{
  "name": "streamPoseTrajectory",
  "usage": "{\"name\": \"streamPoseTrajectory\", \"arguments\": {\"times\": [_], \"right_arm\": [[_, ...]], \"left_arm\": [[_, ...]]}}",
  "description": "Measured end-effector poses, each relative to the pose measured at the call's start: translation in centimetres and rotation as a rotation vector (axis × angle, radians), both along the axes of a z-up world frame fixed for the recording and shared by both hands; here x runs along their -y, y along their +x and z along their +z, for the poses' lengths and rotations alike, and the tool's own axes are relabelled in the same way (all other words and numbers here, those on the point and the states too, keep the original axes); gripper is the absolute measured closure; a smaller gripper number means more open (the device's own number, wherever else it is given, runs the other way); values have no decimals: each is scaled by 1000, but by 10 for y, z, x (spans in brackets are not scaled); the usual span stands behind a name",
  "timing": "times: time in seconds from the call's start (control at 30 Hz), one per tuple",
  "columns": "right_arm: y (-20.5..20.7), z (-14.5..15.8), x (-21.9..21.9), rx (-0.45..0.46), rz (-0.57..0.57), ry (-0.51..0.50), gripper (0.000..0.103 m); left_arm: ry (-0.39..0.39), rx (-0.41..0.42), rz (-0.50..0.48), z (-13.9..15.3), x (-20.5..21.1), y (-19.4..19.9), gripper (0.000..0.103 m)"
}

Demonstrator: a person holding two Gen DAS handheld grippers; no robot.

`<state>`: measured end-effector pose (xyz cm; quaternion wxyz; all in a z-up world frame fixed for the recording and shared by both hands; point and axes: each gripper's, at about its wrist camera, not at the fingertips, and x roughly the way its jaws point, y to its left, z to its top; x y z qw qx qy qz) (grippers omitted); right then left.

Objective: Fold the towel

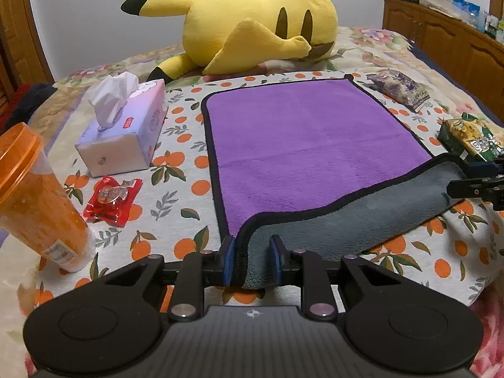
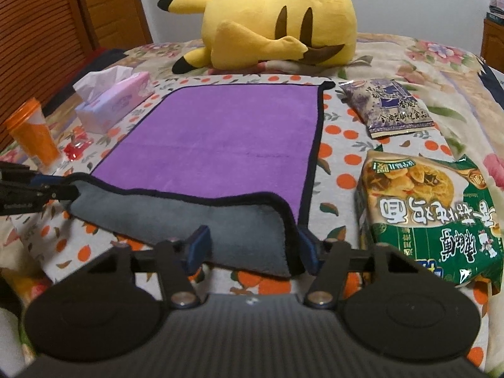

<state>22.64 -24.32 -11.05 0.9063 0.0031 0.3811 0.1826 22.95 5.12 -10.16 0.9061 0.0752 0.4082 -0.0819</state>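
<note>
Two grippers hold the near corners of a purple towel (image 1: 308, 145) spread on an orange-print cloth (image 1: 186, 189) over a bed. Left gripper (image 1: 252, 260) pinches the corner at 6 o'clock; right gripper (image 2: 252, 245) has its jaws wider around the opposite corner, grip hard to confirm. The near hem is flipped, grey underside showing. Tissue box (image 1: 126, 129) and orange cup (image 1: 34, 195), cut off, crowd 9 o'clock; noodle packet (image 2: 431, 220) lies at 3 o'clock; Pikachu plush (image 1: 245, 28) at 12.
</note>
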Motion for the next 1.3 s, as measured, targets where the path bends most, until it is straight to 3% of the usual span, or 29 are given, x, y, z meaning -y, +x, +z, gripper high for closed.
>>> {"name": "streamPoseTrajectory", "arguments": {"times": [0.1, 0.33, 0.4, 0.53, 0.57, 0.6, 1.3], "right_arm": [[1, -1, 0, 0, -2, -20, 54], [10, -6, 5, -4, 4, -24, 66], [14, -6, 6, -1, 4, -32, 78], [15, -7, 10, 0, 1, -26, 86], [14, -7, 10, 3, 1, -27, 97], [14, -6, 10, 6, 1, -31, 98], [12, 21, 16, 147, -14, -17, 99]], "left_arm": [[-11, -2, -5, 0, 0, -1, 87], [-7, 1, -7, -1, 1, -1, 90], [-6, -1, -5, -2, 0, -1, 95], [-11, 3, -6, -2, -1, -1, 96], [-13, 5, -6, -2, -1, -1, 96], [-12, 14, -6, -1, -1, -2, 96], [-68, 217, 30, 42, -1, -15, 97]]}}
